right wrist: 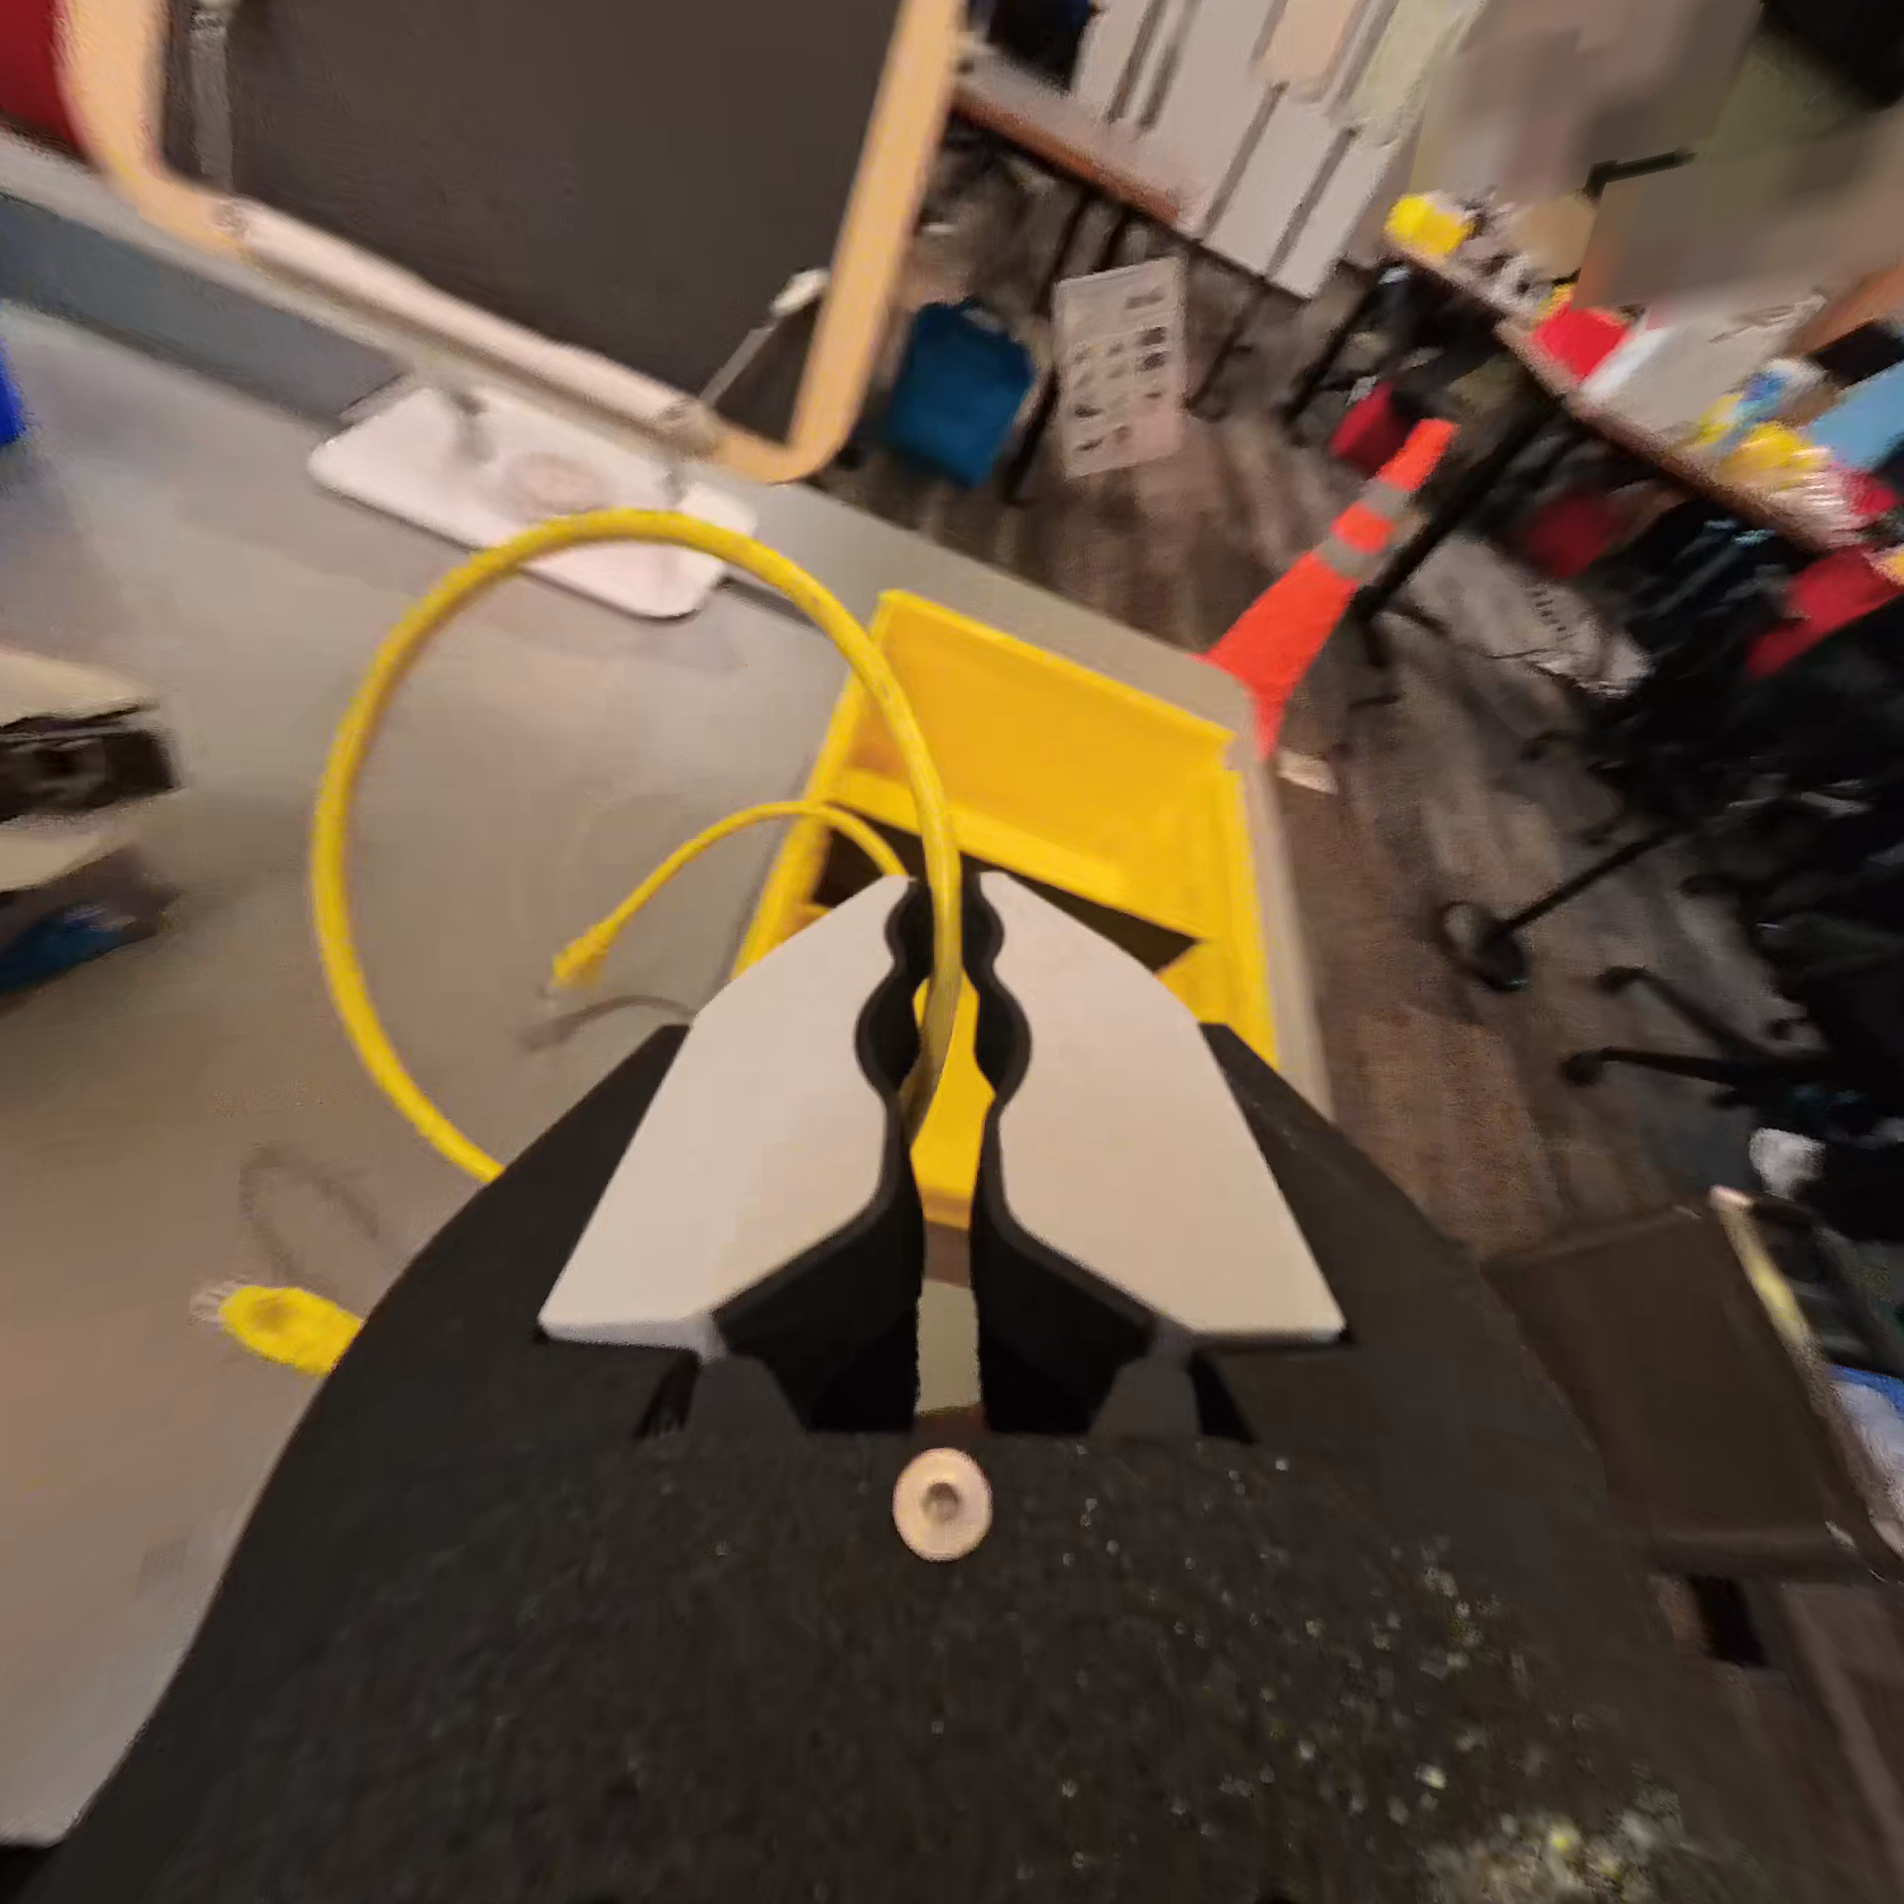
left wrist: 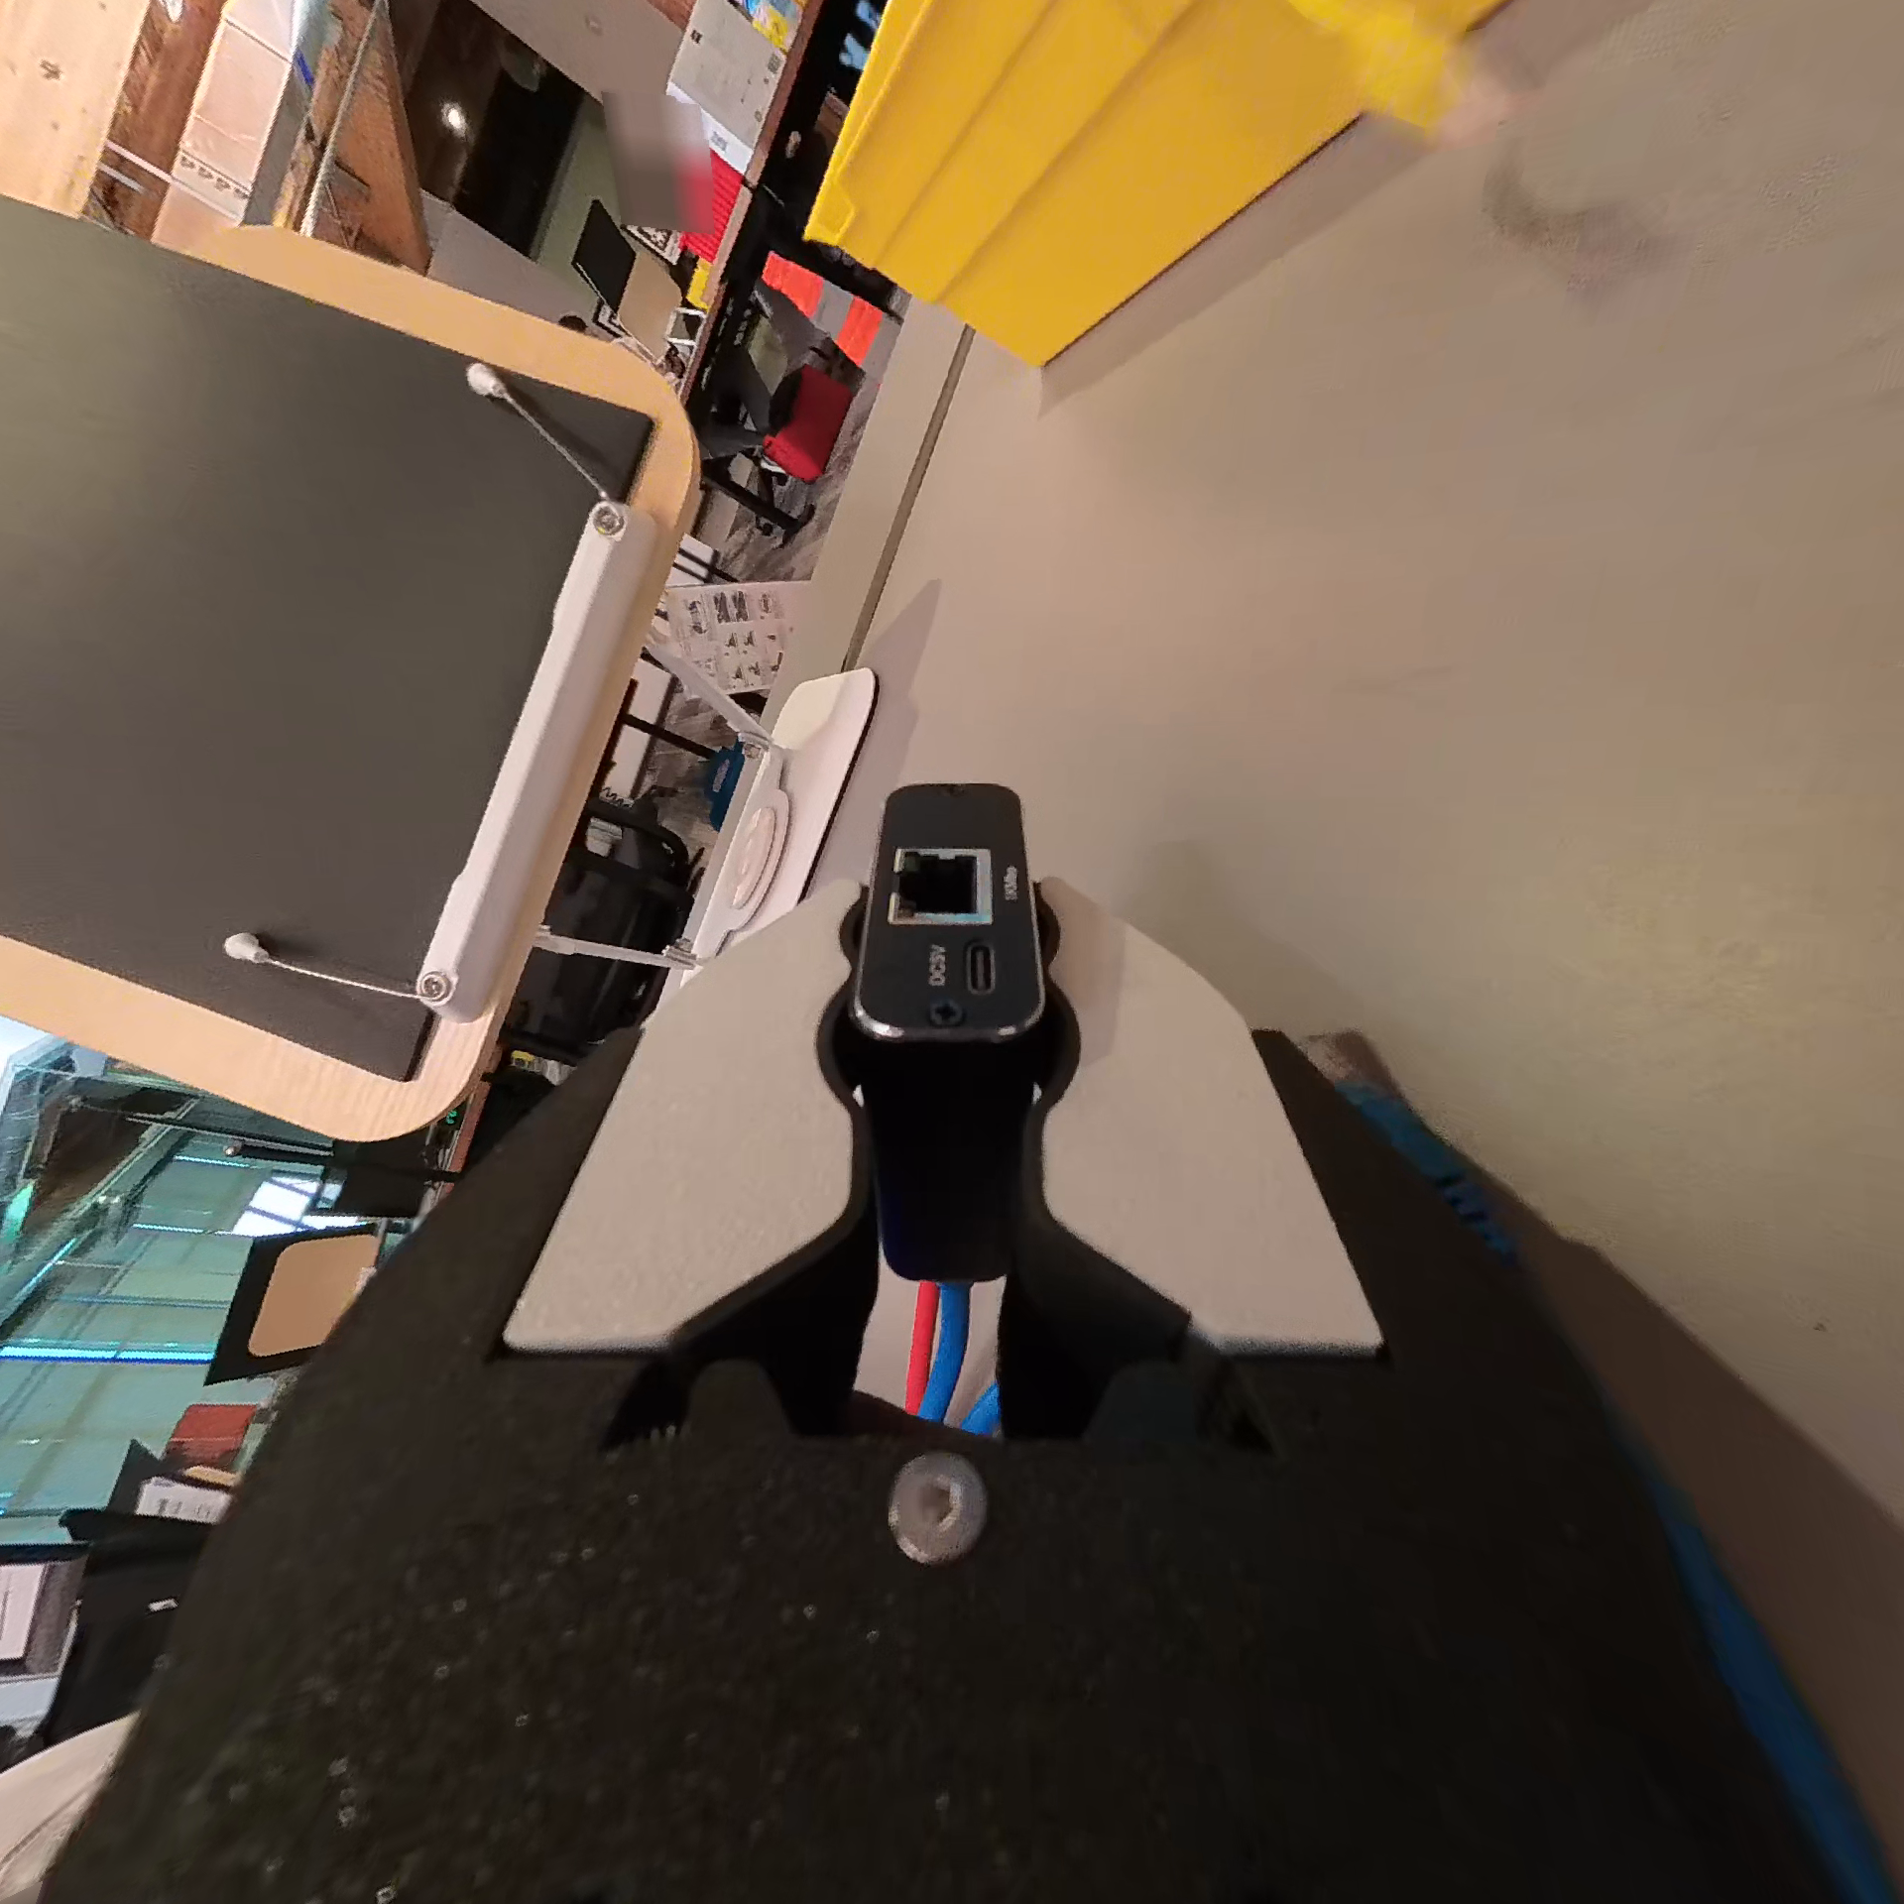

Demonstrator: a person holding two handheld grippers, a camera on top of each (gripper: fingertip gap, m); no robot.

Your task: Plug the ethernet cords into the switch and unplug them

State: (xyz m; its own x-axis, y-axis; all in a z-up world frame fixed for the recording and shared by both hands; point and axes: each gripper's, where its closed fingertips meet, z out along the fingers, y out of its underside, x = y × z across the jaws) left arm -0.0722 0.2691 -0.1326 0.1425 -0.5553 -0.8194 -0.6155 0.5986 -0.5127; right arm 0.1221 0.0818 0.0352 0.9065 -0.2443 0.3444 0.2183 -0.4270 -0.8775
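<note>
We've got the black switch [left wrist: 953, 927] clamped in our left gripper [left wrist: 953, 958], its end port facing out, red and blue cords [left wrist: 953, 1350] trailing behind. Our right gripper [right wrist: 940, 927] pinches the yellow ethernet cord [right wrist: 340, 824] mid-length above the yellow bin [right wrist: 1082, 762]. It looks light and springy, so the plug [right wrist: 582, 963] swings loose; we'd better regrip just behind the plug.

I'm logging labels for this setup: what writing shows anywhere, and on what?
Switch: small white markings beside the ports on its end face; I don't copy writing out.
Small printed sheet beyond the table edge: too small to read.
Standing printed sheet in the background: blurred.
Yellow ethernet cable: blurred, nothing readable.
</note>
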